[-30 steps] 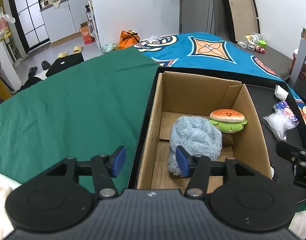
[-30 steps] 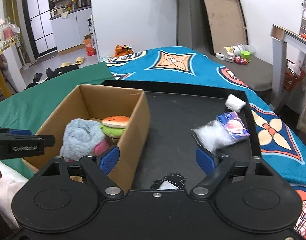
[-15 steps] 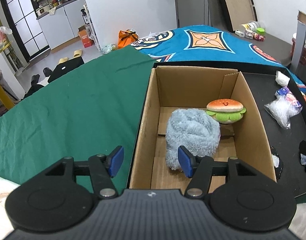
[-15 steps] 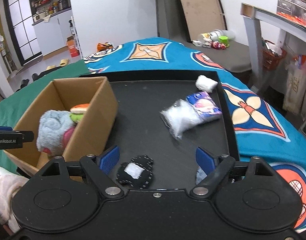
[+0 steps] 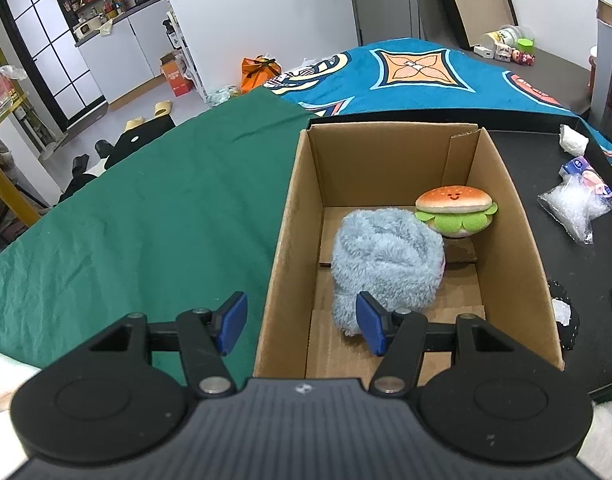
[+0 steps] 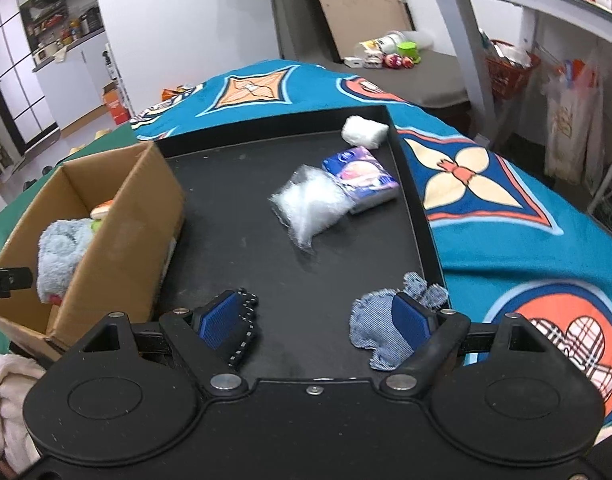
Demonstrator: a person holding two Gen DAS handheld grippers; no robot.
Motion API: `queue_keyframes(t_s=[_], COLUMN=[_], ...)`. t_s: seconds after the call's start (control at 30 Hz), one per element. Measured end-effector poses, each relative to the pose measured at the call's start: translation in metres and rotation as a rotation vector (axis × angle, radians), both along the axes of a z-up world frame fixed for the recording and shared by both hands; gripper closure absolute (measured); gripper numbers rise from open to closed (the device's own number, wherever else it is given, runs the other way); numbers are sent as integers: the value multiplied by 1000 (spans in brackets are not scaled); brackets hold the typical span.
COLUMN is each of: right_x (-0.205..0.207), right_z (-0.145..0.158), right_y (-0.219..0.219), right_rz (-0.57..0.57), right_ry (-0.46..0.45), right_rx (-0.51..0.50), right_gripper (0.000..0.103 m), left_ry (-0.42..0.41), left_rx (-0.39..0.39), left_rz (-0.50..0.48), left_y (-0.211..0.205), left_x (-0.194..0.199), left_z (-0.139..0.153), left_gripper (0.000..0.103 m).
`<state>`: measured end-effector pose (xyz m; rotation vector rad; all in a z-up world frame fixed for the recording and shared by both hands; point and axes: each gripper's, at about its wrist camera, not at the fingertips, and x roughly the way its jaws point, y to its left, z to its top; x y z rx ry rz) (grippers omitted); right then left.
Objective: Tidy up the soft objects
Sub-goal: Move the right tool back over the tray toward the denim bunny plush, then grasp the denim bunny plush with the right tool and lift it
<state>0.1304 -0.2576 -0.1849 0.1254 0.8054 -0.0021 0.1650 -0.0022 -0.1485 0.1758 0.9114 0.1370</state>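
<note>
We are hovering the right gripper (image 6: 315,318), jaws apart and empty, over the black tray (image 6: 410,184), between the denim piece (image 6: 372,330) and the cardboard box (image 6: 118,236); drifting could snag the black patch (image 6: 246,336). The left gripper (image 5: 299,322) is gaping empty astride the box wall.

both wrist views – shared cardboard box (image 5: 502,216)

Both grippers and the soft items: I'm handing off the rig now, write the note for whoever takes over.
Left gripper: open, empty, above the near left wall of the cardboard box.
Right gripper: open, empty, low over the black tray.
Done: blue fluffy plush and burger plush in the box.
Left on the tray: denim piece, black patch, clear bag, tissue pack, white wad.
</note>
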Motion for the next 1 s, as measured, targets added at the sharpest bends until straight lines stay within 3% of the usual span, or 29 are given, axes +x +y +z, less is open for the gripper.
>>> queue_keyframes(t_s=[0.3, 0.57, 1.0], right_x=[4, 13, 28], right_z=[-14, -28, -47], right_y=[-15, -22, -23], right_rz=[-69, -120, -153], right_ry=[29, 90, 159], right_rx=[29, 34, -1], right_gripper=[22, 30, 31], left_ry=[-7, 5, 10], left_rx=[15, 27, 18], left_rz=[13, 7, 6], left_y=[-2, -3, -1], left_x=[1, 2, 6], left_z=[-1, -6, -7], left_gripper=[44, 44, 44])
